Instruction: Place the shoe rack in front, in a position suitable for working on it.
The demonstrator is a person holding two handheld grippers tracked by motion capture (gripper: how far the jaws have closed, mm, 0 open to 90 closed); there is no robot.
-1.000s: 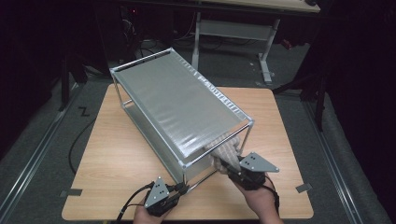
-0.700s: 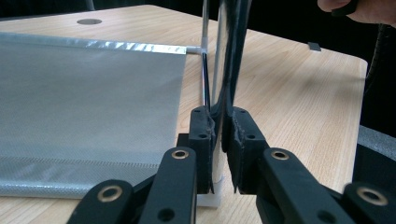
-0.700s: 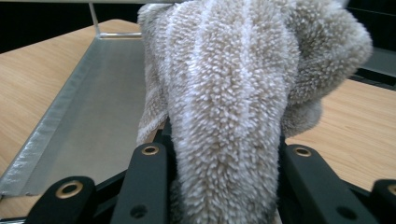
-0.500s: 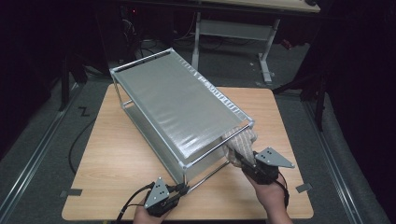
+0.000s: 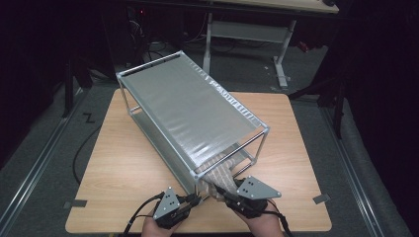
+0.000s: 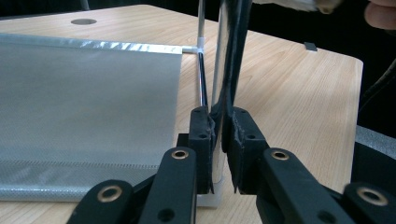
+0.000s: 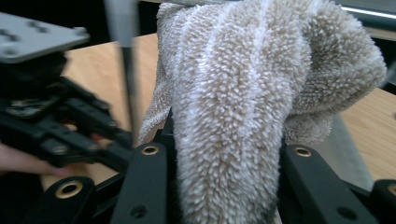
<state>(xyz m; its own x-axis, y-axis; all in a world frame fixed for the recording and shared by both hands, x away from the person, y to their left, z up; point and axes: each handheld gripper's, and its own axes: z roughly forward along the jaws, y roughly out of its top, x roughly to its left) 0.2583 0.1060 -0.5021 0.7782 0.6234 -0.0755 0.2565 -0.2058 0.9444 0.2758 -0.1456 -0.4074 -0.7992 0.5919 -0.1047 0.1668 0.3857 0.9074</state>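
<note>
Beige terry towel [image 7: 233,107] w/ paler stripes is clamped in the right tool [image 5: 223,191], jaws pressing on both sides of the thick fold; in the right gripper view it bulges up between them. From the high view the towel [image 5: 225,173] hangs out of the near end of the rack [image 5: 190,111], on the lower tier just under the top sheet, w/ the near end pulled to the tool at the near edge of the table [image 5: 291,148].

Rack = 2-tier frame of thin chrome rods w/ grey mesh-like fabric shelves, set diagonally on the wooden table, far-left to near-right. Left tool [image 5: 195,201] sits at the rack's near-left corner post [image 6: 219,84], jaws together and gripping that post low down, just above its white plastic foot [image 6: 210,198]; left gripper view shows the pads tight against the metal tube. Lower shelf fabric [image 6: 84,102] runs off to the left of the post in that view.

Both hands come in from the near edge, close together, left hand [image 5: 155,228] and right hand [image 5: 262,224] near apart by the rack corner. Grey three-cornered plates top both tools.

No brand, label or readable writing on towel, rack or tools. Small grey tape bits [image 5: 321,199] on the table's near corners, blank. Table hole [image 6: 84,21] in the far corner in the left gripper view.
</note>
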